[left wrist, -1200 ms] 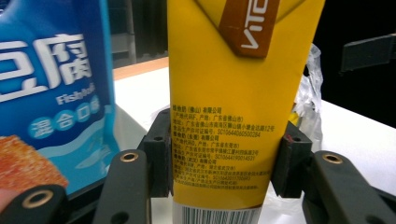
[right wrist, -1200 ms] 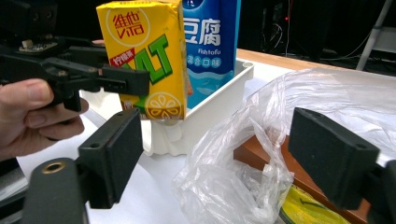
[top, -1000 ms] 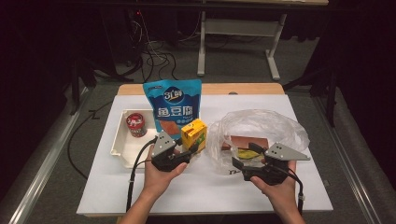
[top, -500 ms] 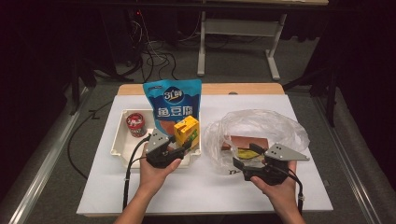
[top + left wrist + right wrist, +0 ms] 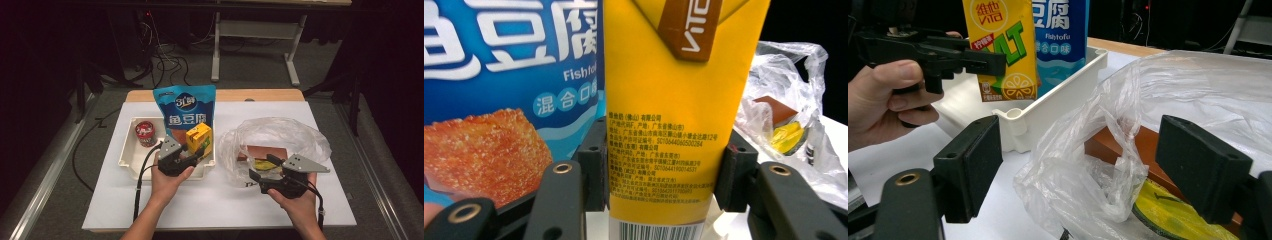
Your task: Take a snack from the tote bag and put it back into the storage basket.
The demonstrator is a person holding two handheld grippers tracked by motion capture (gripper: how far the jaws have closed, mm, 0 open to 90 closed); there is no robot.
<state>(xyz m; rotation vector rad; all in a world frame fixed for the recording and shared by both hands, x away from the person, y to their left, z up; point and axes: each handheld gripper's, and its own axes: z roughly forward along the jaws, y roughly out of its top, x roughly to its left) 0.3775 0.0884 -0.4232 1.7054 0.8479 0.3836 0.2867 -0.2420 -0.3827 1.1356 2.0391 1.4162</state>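
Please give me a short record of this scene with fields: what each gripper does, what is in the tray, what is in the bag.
left gripper: shut on yellow drink carton, held above the tray
right gripper: open, fingers either side of the plastic bag's edge
white tray: holds red can and blue snack pouch
plastic bag: on table at right, brown box and yellow packet inside

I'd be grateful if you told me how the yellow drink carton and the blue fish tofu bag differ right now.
The yellow drink carton is a small stiff box, clamped between the left gripper's jaws above the white tray; the blue fish tofu bag is a tall soft pouch that no gripper holds, standing in that tray. The carton is yellow with green lettering, the bag blue with white characters. Both are upright, side by side.
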